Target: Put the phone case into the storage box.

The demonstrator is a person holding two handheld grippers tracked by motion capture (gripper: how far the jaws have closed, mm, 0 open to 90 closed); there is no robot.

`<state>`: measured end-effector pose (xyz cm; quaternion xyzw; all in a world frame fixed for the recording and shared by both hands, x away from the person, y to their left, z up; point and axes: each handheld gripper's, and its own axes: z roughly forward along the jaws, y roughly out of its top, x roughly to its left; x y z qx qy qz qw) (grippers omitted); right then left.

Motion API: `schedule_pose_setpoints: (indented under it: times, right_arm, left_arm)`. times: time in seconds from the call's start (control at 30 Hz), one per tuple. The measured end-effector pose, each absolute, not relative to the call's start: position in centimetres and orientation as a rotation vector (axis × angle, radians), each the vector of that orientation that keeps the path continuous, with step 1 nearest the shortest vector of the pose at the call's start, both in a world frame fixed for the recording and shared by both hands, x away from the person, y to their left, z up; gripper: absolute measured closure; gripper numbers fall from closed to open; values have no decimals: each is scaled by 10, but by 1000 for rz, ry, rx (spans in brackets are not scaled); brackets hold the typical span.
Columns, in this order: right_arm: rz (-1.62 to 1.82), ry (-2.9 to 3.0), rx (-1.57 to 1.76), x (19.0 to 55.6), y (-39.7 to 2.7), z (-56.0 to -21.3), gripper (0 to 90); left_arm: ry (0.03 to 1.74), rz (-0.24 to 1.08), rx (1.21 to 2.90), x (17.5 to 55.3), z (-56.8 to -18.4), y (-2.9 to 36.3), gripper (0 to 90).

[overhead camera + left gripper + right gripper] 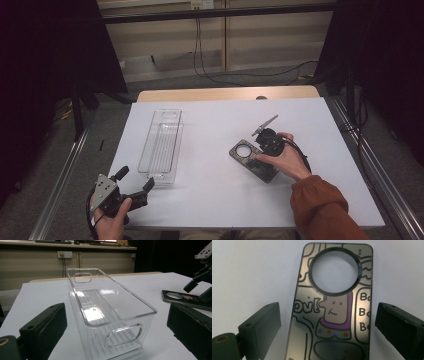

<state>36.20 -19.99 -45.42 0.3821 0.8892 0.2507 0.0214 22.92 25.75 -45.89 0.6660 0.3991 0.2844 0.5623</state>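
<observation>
Right tool hangs released over my phone case, jaws straddling it for a grab, right of counter centre; left tool waits open facing the bin.

The flat rectangular phone case is dull grey-brown, covered in black-outlined cartoon doodles: a tan figure in a purple collar with red and blue dots, and white speech bubbles with black letters. A black ring edges its round cutout. Left of the case, the long ribbed plastic bin is colourless and clear. Both lie on a plain white table sheet.
</observation>
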Motion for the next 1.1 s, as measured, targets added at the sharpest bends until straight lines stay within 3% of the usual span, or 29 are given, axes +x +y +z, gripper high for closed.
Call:
schedule_pose_setpoints:
  times: [0.4, 0.73, 1.1]
  right_arm:
    - [676, 2784, 1186, 365, -193, -464, 60]
    - [592, 2763, 1165, 363, -184, -469, 0]
    - [570, 2725, 1158, 359, -182, -471, 34]
  left_arm:
    - [945, 676, 1568, 229, -459, 257, 28]
    - [946, 678, 1570, 229, -459, 258, 28]
    - [943, 675, 1572, 229, -459, 257, 28]
